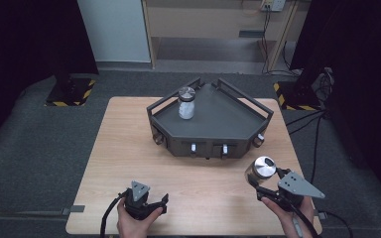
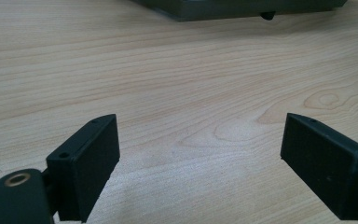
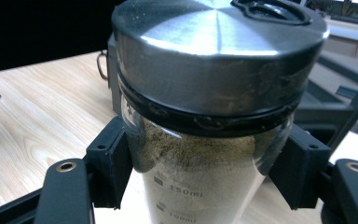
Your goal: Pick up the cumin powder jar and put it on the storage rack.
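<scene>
2 jars: 1 in right gripper (image 1: pixel 262 184), 1 on tray (image 1: pixel 228 119).

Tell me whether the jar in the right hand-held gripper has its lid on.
Lid on: the jar wears its steel lid, seated on a black collar.

A brushed-metal lid (image 3: pixel 219 42) tops the clear glass jar (image 3: pixel 200 182); the table (image 2: pixel 168 84) is matt pale wood.

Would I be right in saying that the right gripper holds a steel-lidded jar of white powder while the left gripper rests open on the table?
Not quite: the jar in the right gripper holds greenish-brown powder, as the right gripper view shows. The white-filled jar stands in the tray. The left gripper is indeed open.
</scene>
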